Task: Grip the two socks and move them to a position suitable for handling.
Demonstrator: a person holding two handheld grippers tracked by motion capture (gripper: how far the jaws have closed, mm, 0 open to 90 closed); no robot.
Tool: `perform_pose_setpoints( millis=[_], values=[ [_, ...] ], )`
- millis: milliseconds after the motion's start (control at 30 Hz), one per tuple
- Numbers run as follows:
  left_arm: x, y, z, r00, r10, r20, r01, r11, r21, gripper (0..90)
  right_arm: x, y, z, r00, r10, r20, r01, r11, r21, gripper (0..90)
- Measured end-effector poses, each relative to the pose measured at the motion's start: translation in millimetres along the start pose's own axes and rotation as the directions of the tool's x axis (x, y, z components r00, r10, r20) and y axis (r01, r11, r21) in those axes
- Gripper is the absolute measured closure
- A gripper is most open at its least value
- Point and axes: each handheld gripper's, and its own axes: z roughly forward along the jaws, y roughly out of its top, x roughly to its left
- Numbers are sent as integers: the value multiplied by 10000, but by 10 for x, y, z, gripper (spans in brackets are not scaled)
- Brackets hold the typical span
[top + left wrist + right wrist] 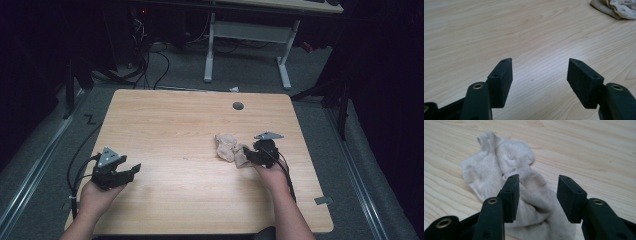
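My right gripper (537, 195) hangs with jaws wide over the crumpled sock (499, 167), nothing grasped yet, while my left gripper (540, 80) waits wide over bare counter (499, 30)

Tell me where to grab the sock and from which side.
Grip the raised fold of the sock lying between the right gripper's open jaws, coming in from the person's side, as it already points. There the fabric bunches up off the table, so the pads can close on cloth. The far cuff end lies flatter and looks harder to pinch.
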Motion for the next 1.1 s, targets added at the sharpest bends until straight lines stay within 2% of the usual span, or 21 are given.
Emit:
perform_pose_setpoints(
  millis=[100, 200, 367, 433, 600, 733, 800, 900, 1000, 1100],
  values=[
    [17, -23, -18, 10000, -25, -45, 25, 10000, 66, 375, 8, 4, 92, 9999, -18, -166, 23, 9995, 308, 533],
    [14, -23, -21, 10000, -38, -41, 39, 10000, 50, 375, 19, 2, 110, 9998, -41, -206, 49, 9993, 380, 532],
    [-12, -9, -2, 9999, -58, 136, 58, 10000, 3, 375, 57, 7, 61, 9993, 48, -365, -38, 9997, 257, 514],
    [-28, 11, 6, 9996, -75, 264, 78, 9999, -104, 376, 98, 3, 22, 9997, -44, -221, 49, 9997, 234, 511],
    [-119, 113, 100, 9982, 167, 575, -152, 9995, -259, 377, 133, 26, -116, 9992, 209, -338, -211, 9998, -47, 514],
    [-169, 166, 175, 9969, 217, 761, -194, 9993, -307, 379, 119, 61, -121, 9986, 442, -289, -441, 9990, 33, 516],
    [-191, 177, 184, 9971, 157, 751, -129, 9992, -381, 381, 129, 54, -106, 9989, 361, -292, -358, 9993, 107, 512],
    [-216, 169, 172, 9971, 156, 748, -133, 9994, -315, 380, 166, 8, -100, 9992, 279, -280, -275, 9995, 142, 510],
    [-286, 78, 87, 9969, 303, 725, -285, 9993, -259, 380, 199, -45, -129, 9992, 255, -292, -252, 9996, 109, 504],
    [-309, 25, 5, 9972, 253, 710, -231, 9992, -319, 380, 222, -83, -170, 9997, 127, -200, -126, 9999, 40, 509]
  ],
)
